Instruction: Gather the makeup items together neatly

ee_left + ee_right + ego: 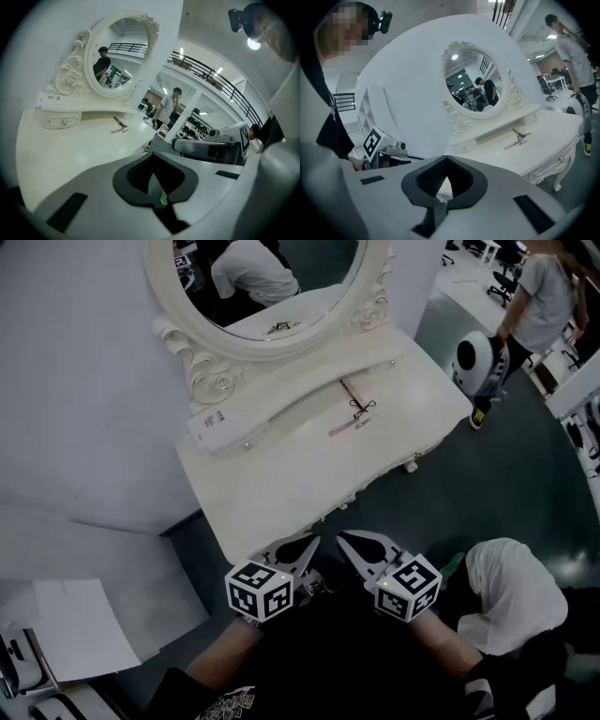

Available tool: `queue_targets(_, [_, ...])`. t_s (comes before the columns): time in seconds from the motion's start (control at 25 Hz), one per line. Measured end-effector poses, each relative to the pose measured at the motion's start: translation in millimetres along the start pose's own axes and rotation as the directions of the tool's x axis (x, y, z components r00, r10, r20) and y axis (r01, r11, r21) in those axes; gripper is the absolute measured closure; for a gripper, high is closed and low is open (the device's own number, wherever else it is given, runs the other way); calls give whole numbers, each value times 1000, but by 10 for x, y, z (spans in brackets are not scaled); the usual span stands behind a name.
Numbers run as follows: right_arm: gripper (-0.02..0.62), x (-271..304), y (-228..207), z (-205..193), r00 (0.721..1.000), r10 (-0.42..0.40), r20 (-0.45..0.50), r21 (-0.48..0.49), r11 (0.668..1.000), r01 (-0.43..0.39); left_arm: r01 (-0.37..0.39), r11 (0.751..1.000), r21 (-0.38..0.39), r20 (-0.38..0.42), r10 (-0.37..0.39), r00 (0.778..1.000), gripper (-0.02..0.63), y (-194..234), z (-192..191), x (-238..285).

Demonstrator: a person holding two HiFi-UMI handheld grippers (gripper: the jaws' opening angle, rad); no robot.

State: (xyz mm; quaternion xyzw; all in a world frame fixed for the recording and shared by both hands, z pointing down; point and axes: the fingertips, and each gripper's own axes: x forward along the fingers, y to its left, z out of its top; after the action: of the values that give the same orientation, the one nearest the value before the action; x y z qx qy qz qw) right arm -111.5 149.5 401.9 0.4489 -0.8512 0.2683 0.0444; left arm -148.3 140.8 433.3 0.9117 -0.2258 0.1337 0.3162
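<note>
On the white vanity table (281,488) lie three thin makeup items close together near the back right: a pink stick (349,426), a dark wire-handled tool (362,409) and a brownish stick (352,392). The left gripper view has them small at the far edge of the table, the pink stick (116,131) nearest; the right gripper view has the dark tool (520,136) above the pink stick (512,144). My left gripper (306,546) and right gripper (349,542) hang side by side just off the table's front edge, both shut and empty, far from the items.
An oval mirror (253,296) in a carved frame stands on a raised shelf (281,399) at the table's back. A person (544,306) stands on the dark floor at the upper right beside a round white object (480,362). A white bundle (514,594) lies at my right.
</note>
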Motion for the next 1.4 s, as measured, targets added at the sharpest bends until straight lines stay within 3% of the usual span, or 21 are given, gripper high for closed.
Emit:
queue_targets(1.08, [566, 138, -29, 87, 1000, -1, 17, -1, 1000, 1, 8, 1000, -4, 19, -8, 1000, 598, 133, 68, -31])
queue_targets(1.4, [566, 206, 3, 201, 1000, -2, 19, -45, 999, 3, -7, 1000, 14, 59, 6, 998, 598, 197, 188, -102])
